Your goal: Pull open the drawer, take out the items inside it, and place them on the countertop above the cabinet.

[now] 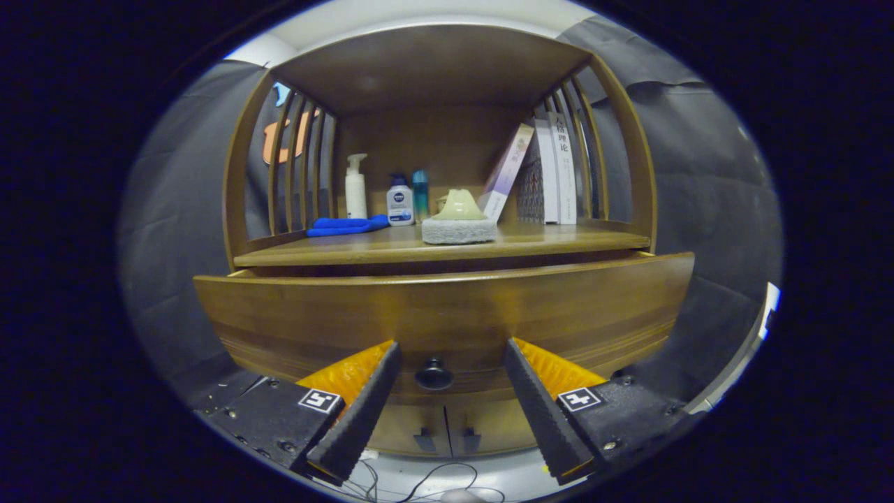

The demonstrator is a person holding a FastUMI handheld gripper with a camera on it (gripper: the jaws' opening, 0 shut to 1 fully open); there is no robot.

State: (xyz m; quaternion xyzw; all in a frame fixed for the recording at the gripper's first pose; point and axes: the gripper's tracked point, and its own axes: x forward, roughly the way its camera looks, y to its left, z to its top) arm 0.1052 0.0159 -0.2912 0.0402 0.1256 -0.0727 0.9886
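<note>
Gripper wide open, holding nothing, drawer knob centred between its fingers (drawer pulled slightly out).

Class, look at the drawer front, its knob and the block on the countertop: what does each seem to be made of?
Drawer front: probably varnished wood, brown grain bands with soft sheen. Knob, between the open gripper fingers: dark and glossy, metal or plastic. Block: grey, rough, maybe sponge or stone.
</note>
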